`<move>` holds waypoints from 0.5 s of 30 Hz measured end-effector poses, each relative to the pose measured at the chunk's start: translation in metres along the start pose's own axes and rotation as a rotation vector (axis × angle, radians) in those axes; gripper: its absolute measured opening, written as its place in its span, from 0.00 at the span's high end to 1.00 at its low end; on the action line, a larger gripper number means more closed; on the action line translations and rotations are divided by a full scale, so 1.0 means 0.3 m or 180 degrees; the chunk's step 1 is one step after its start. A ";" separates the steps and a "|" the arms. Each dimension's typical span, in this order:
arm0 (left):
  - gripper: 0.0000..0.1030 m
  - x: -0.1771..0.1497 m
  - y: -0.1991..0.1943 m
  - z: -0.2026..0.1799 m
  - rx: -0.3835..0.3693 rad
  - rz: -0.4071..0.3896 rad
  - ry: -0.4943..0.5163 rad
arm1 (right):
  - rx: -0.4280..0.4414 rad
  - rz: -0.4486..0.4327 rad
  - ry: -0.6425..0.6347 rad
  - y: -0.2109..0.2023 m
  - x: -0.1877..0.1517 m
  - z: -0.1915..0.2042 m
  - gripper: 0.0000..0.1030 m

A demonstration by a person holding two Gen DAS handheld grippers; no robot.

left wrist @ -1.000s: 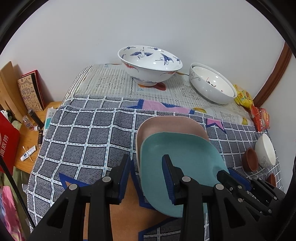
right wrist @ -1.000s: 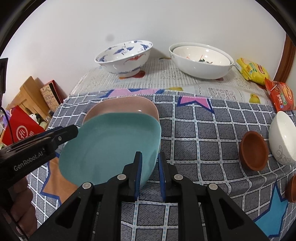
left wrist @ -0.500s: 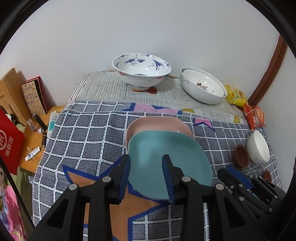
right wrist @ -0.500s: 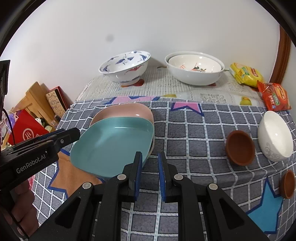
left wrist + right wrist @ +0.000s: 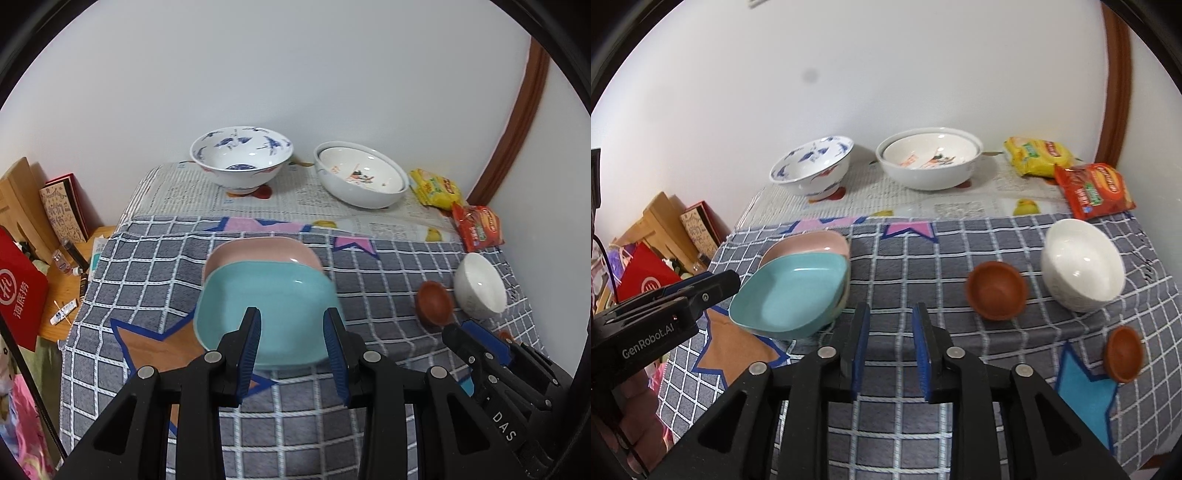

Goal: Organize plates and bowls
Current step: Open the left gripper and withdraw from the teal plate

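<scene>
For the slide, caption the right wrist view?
Right gripper open and empty above checked cloth, beside teal plate stacked on pink plate.

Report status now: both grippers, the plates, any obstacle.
Left gripper open, empty. Right gripper just opened, empty. Square teal plate stacked on square pink plate, on checked cloth. No obstacle.

A grey checked cloth [image 5: 923,266] with stars covers the surface; beyond the cloth lies newspaper [image 5: 923,199]. On the cloth sit a pink plate [image 5: 812,243], a white bowl [image 5: 1082,266] and two brown bowls [image 5: 997,291] [image 5: 1123,354]. On the newspaper stand a crane-painted bowl [image 5: 812,166], nested white bowls [image 5: 931,158] and two snack packets [image 5: 1038,155] [image 5: 1093,188].
</scene>
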State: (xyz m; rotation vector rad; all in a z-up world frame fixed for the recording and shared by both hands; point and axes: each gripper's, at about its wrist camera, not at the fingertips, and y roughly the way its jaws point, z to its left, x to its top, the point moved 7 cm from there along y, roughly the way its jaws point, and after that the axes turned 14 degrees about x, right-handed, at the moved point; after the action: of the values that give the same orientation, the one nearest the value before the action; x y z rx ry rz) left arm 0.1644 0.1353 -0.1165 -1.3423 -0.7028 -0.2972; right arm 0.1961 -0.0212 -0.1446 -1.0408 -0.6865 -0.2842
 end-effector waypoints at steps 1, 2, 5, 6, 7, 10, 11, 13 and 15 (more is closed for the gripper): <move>0.68 -0.001 -0.014 -0.011 -0.0010 -0.0005 -0.0008 | -0.0008 -0.0030 0.0011 -0.024 0.001 -0.014 0.72; 0.68 -0.001 -0.030 -0.026 -0.0018 -0.0017 -0.0012 | -0.0014 -0.0048 0.0012 -0.041 0.001 -0.024 0.71; 0.68 0.001 -0.063 -0.062 -0.0016 -0.0044 0.0001 | -0.0044 -0.0091 0.0012 -0.093 0.003 -0.058 0.65; 0.68 0.001 -0.073 -0.075 -0.0017 -0.0052 0.0004 | -0.0084 -0.0102 0.0017 -0.115 0.003 -0.074 0.64; 0.68 0.002 -0.085 -0.092 -0.0022 -0.0062 0.0008 | -0.0110 -0.0128 0.0013 -0.137 0.003 -0.088 0.64; 0.68 0.004 -0.114 -0.137 -0.0008 -0.0101 -0.0012 | -0.0146 -0.0181 -0.0004 -0.190 0.004 -0.126 0.64; 0.68 0.004 -0.124 -0.156 -0.0010 -0.0112 -0.0024 | -0.0156 -0.0202 0.0008 -0.210 0.005 -0.142 0.63; 0.68 0.001 -0.136 -0.190 -0.0052 -0.0127 -0.0012 | -0.0164 -0.0259 0.0053 -0.248 0.005 -0.179 0.61; 0.68 -0.004 -0.152 -0.234 -0.0086 -0.0143 0.0033 | -0.0180 -0.0326 0.0115 -0.289 0.004 -0.224 0.59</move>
State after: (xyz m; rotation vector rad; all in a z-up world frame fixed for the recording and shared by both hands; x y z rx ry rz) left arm 0.1575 0.0578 -0.0860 -1.3509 -0.7233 -0.3505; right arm 0.1776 -0.1218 -0.1054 -1.0536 -0.7037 -0.4123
